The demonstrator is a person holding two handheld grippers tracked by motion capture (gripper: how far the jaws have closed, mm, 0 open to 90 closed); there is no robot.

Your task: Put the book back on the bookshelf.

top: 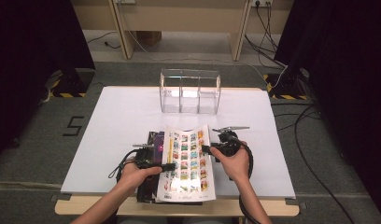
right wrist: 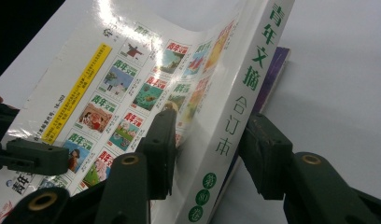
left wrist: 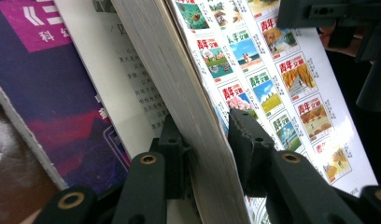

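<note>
Left gripper [left wrist: 205,135] clamps magazine [top: 186,161] at table edge [top: 174,205].

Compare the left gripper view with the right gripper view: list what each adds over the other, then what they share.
Left gripper view: the book seen edge-on with its page block showing, an inner printed page, and the left gripper with its fingers clamped on the pages.
Right gripper view: the white spine with green characters, the cover's yellow strip, the white table, and the right gripper straddling the spine, one finger apart from it.
Shared: the glossy cover with its picture grid, and the purple book beneath.
</note>
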